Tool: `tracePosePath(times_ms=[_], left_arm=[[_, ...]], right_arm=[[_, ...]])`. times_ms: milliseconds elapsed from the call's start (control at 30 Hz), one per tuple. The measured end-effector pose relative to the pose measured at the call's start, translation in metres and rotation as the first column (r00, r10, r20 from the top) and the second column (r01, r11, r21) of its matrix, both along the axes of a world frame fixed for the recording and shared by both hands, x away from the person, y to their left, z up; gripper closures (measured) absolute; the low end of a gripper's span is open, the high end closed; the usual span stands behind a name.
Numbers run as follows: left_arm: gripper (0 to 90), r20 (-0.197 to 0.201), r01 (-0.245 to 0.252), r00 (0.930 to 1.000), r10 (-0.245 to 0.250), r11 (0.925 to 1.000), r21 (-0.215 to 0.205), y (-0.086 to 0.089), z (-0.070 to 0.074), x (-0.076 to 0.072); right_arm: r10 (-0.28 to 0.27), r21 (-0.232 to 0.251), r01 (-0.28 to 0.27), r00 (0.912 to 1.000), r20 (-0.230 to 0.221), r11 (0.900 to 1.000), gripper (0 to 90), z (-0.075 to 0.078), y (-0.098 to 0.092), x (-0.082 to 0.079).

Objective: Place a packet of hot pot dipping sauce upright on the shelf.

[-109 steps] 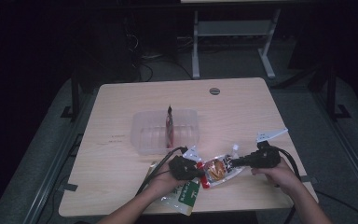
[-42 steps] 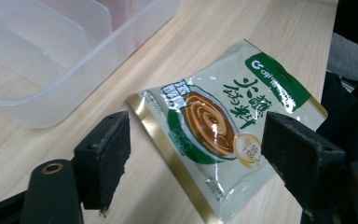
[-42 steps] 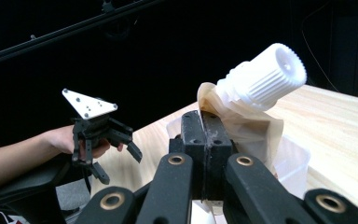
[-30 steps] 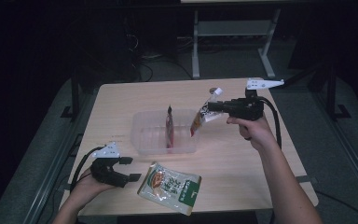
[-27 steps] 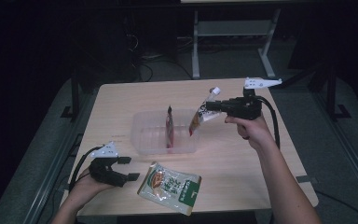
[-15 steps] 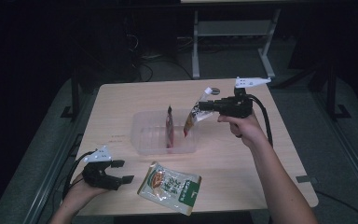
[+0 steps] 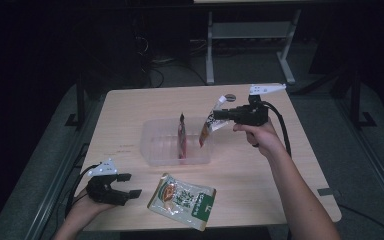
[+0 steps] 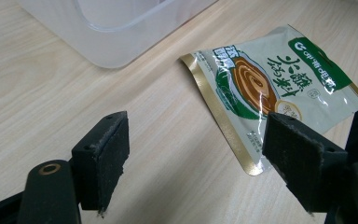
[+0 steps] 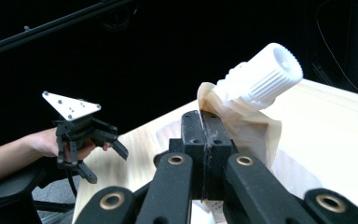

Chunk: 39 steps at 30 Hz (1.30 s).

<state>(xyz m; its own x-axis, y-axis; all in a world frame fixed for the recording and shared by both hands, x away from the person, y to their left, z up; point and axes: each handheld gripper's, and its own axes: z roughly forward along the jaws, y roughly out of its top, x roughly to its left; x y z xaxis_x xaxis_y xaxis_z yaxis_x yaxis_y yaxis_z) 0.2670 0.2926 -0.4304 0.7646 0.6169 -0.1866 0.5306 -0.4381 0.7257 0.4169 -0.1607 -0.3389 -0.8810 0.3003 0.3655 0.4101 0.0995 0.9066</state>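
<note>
My right gripper (image 7: 221,114) (image 9: 201,123) is shut on the top edge of a spouted pouch (image 7: 208,125) with a white screw cap (image 9: 265,72), holding it above the right end of a clear plastic tub (image 7: 156,148). A red pouch (image 7: 182,137) stands upright inside the tub. A green and white sauce pouch (image 7: 182,200) (image 8: 265,84) lies flat near the table's front edge. Left of it, my left gripper (image 7: 128,185) (image 8: 196,158) rests low at the front left corner, open, with bare table between its pads. It also appears far off as the left gripper (image 9: 105,158) in the right gripper view.
The wooden table (image 7: 130,115) stands in a dark room. A round cable hole (image 7: 229,98) sits near its far edge. A white frame (image 7: 245,35) stands on the floor behind. The tub's near wall (image 8: 116,32) rises just ahead of my left gripper.
My right gripper has carried the spouted pouch leftward and slightly lower, toward the tub. The left gripper has stayed at the front left corner.
</note>
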Motion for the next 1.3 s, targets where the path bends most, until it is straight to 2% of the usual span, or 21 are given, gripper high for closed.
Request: tracePosePath(times_ms=[467, 1100, 1300], left_arm=[[22.7, -0.006, 0.015, 0.9999, -0.015, 0.9999, -0.001, -0.005, -0.001, 0.003], [22.7, -0.011, 0.022, 0.9997, -0.022, 0.9998, 0.003, -0.006, -0.003, 0.004], [22.7, -0.011, 0.023, 0.9997, -0.023, 0.9997, 0.006, -0.006, -0.003, 0.004]], right_arm=[[-0.022, -0.035, 0.021, 0.9989, -0.041, 0.999, 89.7, -0.016, -0.007, 0.005], [-0.010, -0.081, 0.005, 0.9983, -0.058, 0.997, 89.6, -0.027, 0.004, 0.006], [-0.006, -0.112, -0.001, 0.9983, -0.058, 0.994, 89.6, -0.032, 0.010, 0.007]])
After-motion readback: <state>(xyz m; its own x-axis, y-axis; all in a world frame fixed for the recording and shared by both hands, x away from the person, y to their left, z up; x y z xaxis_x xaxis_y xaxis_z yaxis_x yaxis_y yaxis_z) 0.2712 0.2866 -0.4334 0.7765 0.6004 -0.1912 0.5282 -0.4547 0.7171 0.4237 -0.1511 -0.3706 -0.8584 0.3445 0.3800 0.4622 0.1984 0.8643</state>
